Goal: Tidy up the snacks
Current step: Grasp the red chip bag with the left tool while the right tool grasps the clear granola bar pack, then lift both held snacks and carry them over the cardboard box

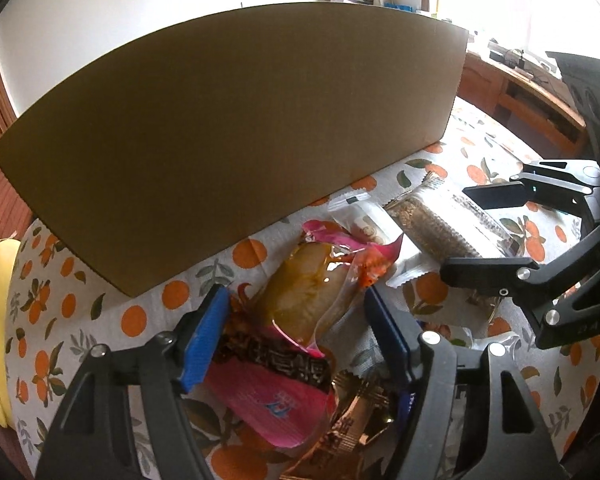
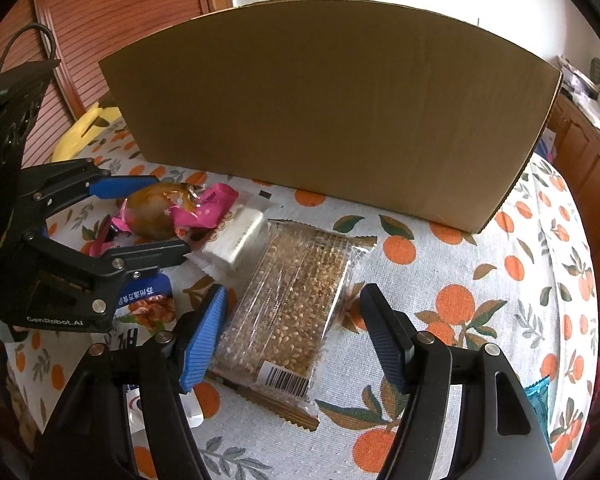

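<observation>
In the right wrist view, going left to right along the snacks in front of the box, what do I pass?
Left gripper → pink-wrapped snack → white wrapped cake → sesame bar pack, which lies between the right gripper's open fingers, apart from both pads.
</observation>
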`<state>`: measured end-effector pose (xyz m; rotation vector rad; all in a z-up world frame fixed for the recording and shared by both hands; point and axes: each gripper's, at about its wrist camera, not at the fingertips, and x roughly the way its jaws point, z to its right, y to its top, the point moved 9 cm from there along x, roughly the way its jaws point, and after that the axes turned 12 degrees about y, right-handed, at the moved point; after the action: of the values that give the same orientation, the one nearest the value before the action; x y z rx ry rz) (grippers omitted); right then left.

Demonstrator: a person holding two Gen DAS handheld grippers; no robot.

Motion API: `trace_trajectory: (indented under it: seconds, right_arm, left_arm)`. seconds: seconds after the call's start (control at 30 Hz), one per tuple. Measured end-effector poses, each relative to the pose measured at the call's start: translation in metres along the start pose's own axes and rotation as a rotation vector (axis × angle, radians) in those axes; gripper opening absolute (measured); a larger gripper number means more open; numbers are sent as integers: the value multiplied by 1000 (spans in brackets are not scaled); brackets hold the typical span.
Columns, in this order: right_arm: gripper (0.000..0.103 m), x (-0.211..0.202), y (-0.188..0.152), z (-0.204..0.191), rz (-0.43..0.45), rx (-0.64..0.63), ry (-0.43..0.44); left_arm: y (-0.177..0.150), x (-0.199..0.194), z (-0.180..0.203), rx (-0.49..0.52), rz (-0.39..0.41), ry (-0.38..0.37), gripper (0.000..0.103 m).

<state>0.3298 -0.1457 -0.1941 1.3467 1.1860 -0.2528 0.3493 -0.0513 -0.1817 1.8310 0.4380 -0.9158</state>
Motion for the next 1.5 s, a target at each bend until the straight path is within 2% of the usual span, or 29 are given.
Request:
trace_trajectory:
  seconds: [0.37, 0.43, 0.47, 0.53, 0.63, 0.8, 1.07, 1.5]
  right_arm:
    - [70, 2, 1, -1, 8, -18, -21]
    - [69, 2, 1, -2, 9, -24, -23]
    - [68, 3, 1, -2, 9, -25, -30]
    - [57, 3, 1, -1, 6, -31, -49]
    - [51, 3, 1, 2, -1, -27, -52]
    - [45, -1, 2, 2, -11, -21, -43]
    - [44, -6, -2, 5, -8, -14, -25]
    - [43, -20, -7, 9, 5, -17, -17]
  left_arm:
    - [12, 6, 13, 26, 23, 43, 69]
    - [12, 6, 12, 16, 26, 47, 60]
    - [11, 5, 11, 14, 27, 54, 58]
    - [10, 4, 9, 13, 24, 68, 51]
    - [7, -1, 7, 16, 22, 83, 48]
    - [5, -13, 5, -8, 35, 75, 42]
    - [-5, -24, 5, -30, 49, 70, 39]
    - [-11, -59, -13, -116, 125, 47, 39]
